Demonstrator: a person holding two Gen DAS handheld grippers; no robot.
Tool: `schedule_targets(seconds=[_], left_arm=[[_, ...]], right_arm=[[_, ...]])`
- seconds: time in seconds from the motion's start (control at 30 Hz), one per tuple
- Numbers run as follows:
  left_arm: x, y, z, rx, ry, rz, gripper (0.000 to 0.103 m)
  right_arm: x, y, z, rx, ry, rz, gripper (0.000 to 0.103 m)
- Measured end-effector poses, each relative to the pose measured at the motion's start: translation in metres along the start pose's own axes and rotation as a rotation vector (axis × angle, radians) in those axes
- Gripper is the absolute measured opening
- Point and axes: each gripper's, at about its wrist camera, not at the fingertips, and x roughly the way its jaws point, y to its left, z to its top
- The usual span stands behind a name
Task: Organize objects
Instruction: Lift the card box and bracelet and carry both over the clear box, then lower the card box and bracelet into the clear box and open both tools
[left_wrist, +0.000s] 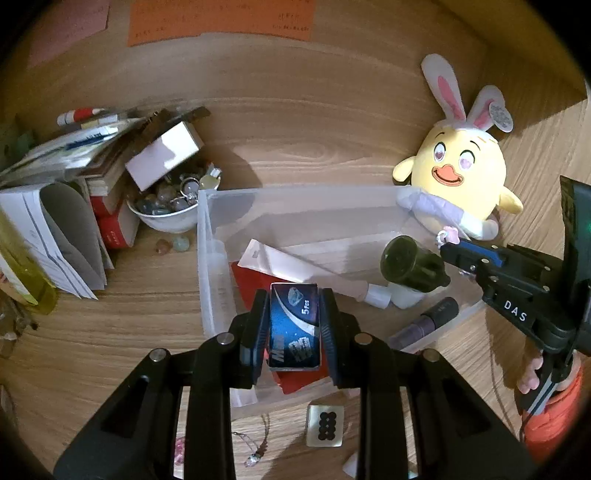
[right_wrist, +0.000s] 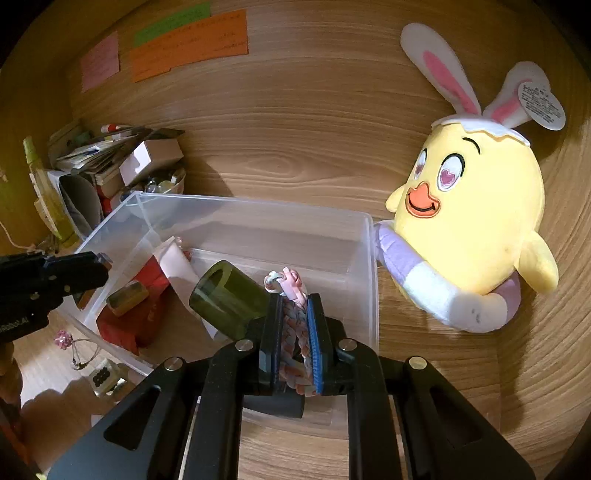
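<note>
The wooden desk carries everything, its back panel bearing an orange paper note, a pink one and a green one. A clear plastic bin stands near the middle of the desk. Just beside its right wall leans a yellow chick plush with rabbit ears, its purple-and-white swim ring touching the bin's corner. To the left of the bin a heap of books and papers stands against the back panel, with a white box tilted on top of a white bowl of glass beads and keyrings.

Inside the bin lie a red packet, a white sleeve of packaging, a dark green cylindrical cup lying on its side, and a dark purple tube against the near wall.

The left gripper hangs over the bin's near left part, its jaws clamped on a small blue card box marked "5 Pcs", held upright above the red packet. The right gripper hangs over the bin's near right part, jaws pressed together on a pastel braided cord with a small ring at its far end.

On the desk in front of the bin lie a mahjong tile with black dots and a thin necklace with a clear pendant.
</note>
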Motion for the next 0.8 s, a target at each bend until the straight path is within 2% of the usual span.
schedule_targets(seconds=[0.2, 0.3, 0.43, 0.53, 0.6, 0.67, 0.8], left_arm=[[0.001, -0.003, -0.001, 0.01, 0.004, 0.027, 0.028], [-0.002, -0.005, 0.0, 0.013, -0.006, 0.038, 0.039], [-0.011, -0.009, 0.0, 0.03, -0.041, 0.046, 0.051], [-0.019, -0.012, 0.001, 0.036, -0.062, 0.046, 0.059], [-0.025, -0.013, 0.001, 0.038, -0.074, 0.048, 0.063], [-0.03, -0.014, 0.001, 0.039, -0.084, 0.048, 0.072], [-0.042, -0.015, 0.0, 0.04, -0.107, 0.055, 0.082]], right_arm=[[0.001, 0.0, 0.0, -0.002, 0.009, -0.007, 0.012], [0.001, 0.002, 0.0, -0.016, 0.023, 0.011, 0.016], [-0.005, 0.008, 0.0, -0.032, 0.005, 0.017, 0.046], [-0.012, 0.014, 0.001, -0.056, -0.025, 0.004, 0.05], [-0.015, 0.018, 0.001, -0.068, -0.034, 0.013, 0.056], [-0.018, 0.021, 0.001, -0.074, -0.042, 0.012, 0.064], [-0.026, 0.027, 0.001, -0.1, -0.058, 0.003, 0.067]])
